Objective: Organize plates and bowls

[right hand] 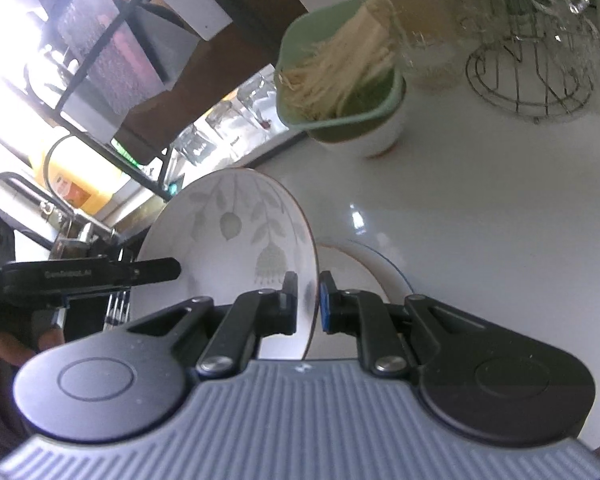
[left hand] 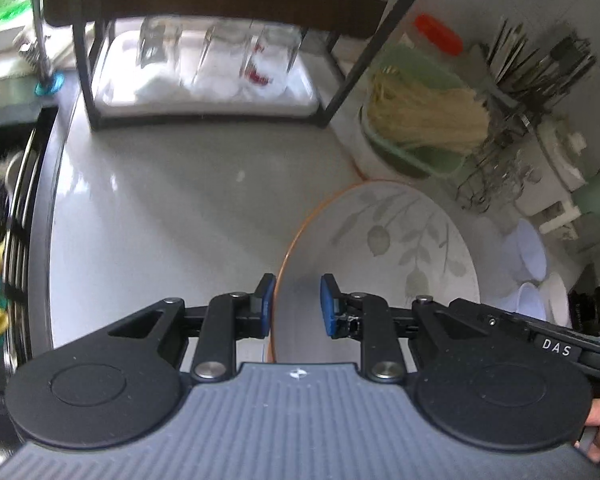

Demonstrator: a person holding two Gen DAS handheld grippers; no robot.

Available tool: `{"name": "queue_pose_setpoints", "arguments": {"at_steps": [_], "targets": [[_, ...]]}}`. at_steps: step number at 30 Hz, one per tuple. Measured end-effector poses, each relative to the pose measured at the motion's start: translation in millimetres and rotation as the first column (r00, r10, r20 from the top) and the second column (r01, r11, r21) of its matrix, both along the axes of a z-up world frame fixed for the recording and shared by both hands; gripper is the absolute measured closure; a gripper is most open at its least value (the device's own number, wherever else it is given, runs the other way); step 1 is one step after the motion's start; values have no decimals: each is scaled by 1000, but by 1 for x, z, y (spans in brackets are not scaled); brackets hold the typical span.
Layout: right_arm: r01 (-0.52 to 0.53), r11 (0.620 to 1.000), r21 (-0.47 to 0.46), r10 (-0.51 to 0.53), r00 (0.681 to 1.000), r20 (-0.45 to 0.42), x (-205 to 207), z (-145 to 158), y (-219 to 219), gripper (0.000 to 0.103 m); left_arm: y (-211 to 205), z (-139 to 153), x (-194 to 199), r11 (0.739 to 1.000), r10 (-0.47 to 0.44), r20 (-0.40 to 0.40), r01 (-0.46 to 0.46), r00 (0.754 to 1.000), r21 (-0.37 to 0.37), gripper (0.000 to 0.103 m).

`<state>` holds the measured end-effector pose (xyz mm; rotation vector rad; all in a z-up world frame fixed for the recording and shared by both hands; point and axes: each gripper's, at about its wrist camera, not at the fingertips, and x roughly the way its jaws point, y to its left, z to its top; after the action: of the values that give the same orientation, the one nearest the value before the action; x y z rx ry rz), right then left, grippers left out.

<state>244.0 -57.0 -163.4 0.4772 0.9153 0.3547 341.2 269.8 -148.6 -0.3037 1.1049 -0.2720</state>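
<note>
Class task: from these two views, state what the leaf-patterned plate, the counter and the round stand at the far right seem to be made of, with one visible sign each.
Leaf-patterned plate: probably glazed ceramic; smooth white face, printed grey leaves, thin orange rim.
Counter: glossy white, perhaps stone or laminate; it mirrors bright light spots.
Round stand: bare metal wire; thin shiny rods forming an open frame.

Both your views sit just behind each hand-held gripper, looking forward and steeply down along its fingers at the white bench (left hand: 172, 200). Your left camera faces the black rack (left hand: 204, 116) of glasses; your right one is tilted, looking across the bench toward the wire stand (right hand: 528, 80). Both share the leaf-patterned plate (left hand: 384, 240), close up, and the green bowl (right hand: 340, 92) beyond
</note>
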Motion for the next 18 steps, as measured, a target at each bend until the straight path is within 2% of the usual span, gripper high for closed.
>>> {"name": "queue_pose_setpoints", "arguments": {"at_steps": [4, 8, 18], "targets": [[-21, 1000, -18, 21, 1000, -20, -8, -8, -7, 89, -13, -10, -14, 999, 20, -23, -19, 1000, 39, 76], [-51, 998, -46, 50, 998, -28, -11, -13, -12, 89, -20, -20, -24, 998, 55, -40, -54, 998, 35, 76], [-92, 990, -106, 90, 996, -22, -13, -24, -15, 89, -34, -24, -32, 995, 58, -10, -57, 998, 82, 76]]}}
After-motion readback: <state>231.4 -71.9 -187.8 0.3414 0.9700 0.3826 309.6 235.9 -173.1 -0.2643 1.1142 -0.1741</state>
